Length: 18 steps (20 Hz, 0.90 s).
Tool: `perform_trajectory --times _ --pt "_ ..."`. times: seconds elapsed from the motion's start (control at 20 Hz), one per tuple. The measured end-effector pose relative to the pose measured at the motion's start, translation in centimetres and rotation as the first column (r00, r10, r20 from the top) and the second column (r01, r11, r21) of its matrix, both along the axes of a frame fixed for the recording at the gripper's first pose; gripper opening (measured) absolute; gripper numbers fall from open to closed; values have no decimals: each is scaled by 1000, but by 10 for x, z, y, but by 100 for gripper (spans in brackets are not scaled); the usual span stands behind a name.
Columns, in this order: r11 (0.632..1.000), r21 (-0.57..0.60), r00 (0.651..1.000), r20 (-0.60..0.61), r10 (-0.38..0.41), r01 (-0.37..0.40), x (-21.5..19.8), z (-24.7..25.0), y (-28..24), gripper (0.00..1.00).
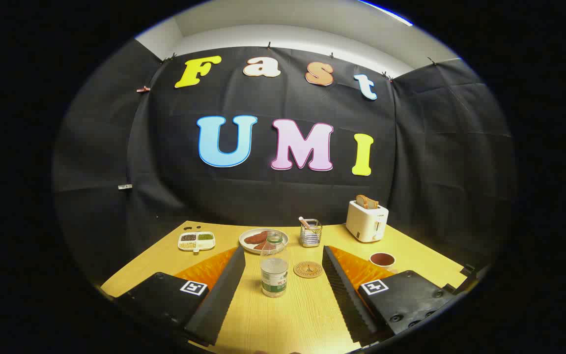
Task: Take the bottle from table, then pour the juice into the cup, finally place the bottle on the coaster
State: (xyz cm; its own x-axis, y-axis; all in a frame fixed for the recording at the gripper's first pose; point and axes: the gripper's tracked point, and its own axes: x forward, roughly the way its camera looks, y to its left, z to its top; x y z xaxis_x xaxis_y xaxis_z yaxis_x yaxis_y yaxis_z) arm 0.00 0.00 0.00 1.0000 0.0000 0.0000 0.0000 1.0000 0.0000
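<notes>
A clear plastic bottle (pixel 274 265) with a green label stands upright on the wooden table (pixel 288 314), uncapped, with a little liquid in its lower half. It stands between my fingers, near their tips. My gripper (pixel 283 258) is open and touches nothing. A round cork coaster (pixel 308 269) lies just right of the bottle, level with the fingertips. A brown cup (pixel 382 259) stands farther right, outside the right finger.
Beyond the bottle lie a plate of reddish food (pixel 263 239), a wire holder (pixel 310 232), and a divided white dish (pixel 196 241) at the left. A white toaster (pixel 367 221) with bread stands at the back right. The booth wall closes off the table's far edge.
</notes>
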Motion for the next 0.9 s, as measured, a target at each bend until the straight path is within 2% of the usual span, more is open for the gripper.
perform_trajectory --times 0.3,0.9 --pt "998 53 1000 -2 23 -23 4 -1 7 97" --pt "1000 20 999 -33 -1 2 6 -12 -8 97"
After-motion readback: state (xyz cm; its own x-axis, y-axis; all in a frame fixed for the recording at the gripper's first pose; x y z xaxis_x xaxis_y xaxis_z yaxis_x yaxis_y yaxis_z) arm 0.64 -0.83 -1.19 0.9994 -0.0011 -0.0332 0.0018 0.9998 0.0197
